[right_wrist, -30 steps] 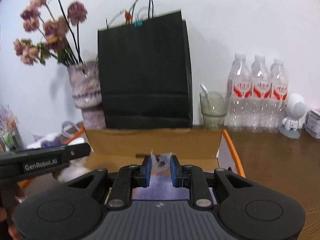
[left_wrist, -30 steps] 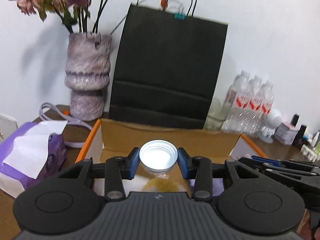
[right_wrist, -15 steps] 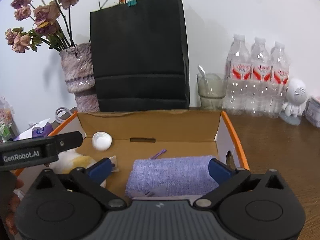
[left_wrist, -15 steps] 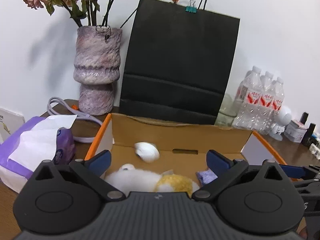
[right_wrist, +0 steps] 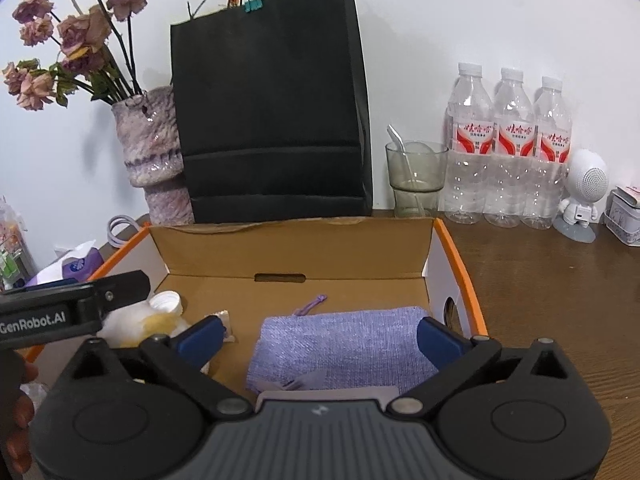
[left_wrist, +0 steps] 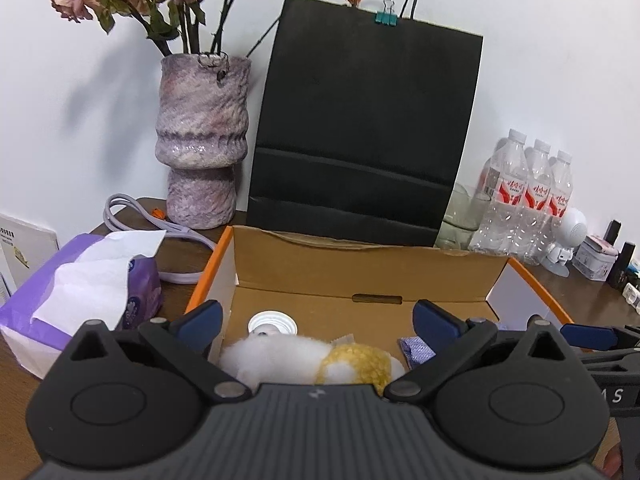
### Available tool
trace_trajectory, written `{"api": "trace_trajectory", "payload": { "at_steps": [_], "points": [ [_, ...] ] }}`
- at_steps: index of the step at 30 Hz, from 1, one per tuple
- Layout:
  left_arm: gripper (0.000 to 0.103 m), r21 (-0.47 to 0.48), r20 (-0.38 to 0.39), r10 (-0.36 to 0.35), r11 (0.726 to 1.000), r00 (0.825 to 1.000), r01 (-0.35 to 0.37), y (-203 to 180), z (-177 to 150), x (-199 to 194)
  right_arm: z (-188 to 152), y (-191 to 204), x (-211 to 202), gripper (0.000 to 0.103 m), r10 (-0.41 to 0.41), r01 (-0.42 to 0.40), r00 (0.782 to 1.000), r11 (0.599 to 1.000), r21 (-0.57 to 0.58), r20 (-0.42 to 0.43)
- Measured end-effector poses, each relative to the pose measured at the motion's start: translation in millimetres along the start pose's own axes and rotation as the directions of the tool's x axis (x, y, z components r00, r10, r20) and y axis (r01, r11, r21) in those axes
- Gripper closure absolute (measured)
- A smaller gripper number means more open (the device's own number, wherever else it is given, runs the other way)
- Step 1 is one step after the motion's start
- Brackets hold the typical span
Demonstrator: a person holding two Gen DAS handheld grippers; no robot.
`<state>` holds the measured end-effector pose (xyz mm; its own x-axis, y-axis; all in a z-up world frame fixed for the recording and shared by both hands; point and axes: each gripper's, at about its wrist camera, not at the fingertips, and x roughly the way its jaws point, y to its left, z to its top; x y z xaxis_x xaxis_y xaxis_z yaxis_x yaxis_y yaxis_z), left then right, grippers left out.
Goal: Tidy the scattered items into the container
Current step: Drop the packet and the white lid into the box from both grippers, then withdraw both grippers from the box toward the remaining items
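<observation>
Left gripper wide and empty over box, right gripper wide and empty too, cap and plush at box's left end, purple pouch at right end, box at bench's back edge

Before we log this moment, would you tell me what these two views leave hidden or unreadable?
- Plush toy: left wrist view, near half hidden behind the left gripper body.
- Purple cloth pouch: right wrist view, near edge covered by the right gripper body.
- Small packet: right wrist view, partly behind a blue finger pad; contents too small.
- Table in front of the cardboard box: hidden in both views.
</observation>
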<state>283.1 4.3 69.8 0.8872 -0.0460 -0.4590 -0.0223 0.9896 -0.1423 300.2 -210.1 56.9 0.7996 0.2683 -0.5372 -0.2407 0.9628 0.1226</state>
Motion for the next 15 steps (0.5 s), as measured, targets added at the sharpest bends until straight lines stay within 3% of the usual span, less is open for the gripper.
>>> {"api": "trace_trajectory", "payload": {
  "at_steps": [7,15],
  "points": [
    [0.000,0.010,0.029,-0.014,1.000,0.999,0.014,6,-2,-34,0,-1,-33,0.000,0.009,-0.008,0.999,1.000,-0.004,0.045],
    [0.000,0.026,0.049,0.026,0.999,0.998,-0.028,30,-8,-82,-19,-7,-69,0.000,-0.021,0.022,0.999,0.999,-0.032,0.038]
  ]
}}
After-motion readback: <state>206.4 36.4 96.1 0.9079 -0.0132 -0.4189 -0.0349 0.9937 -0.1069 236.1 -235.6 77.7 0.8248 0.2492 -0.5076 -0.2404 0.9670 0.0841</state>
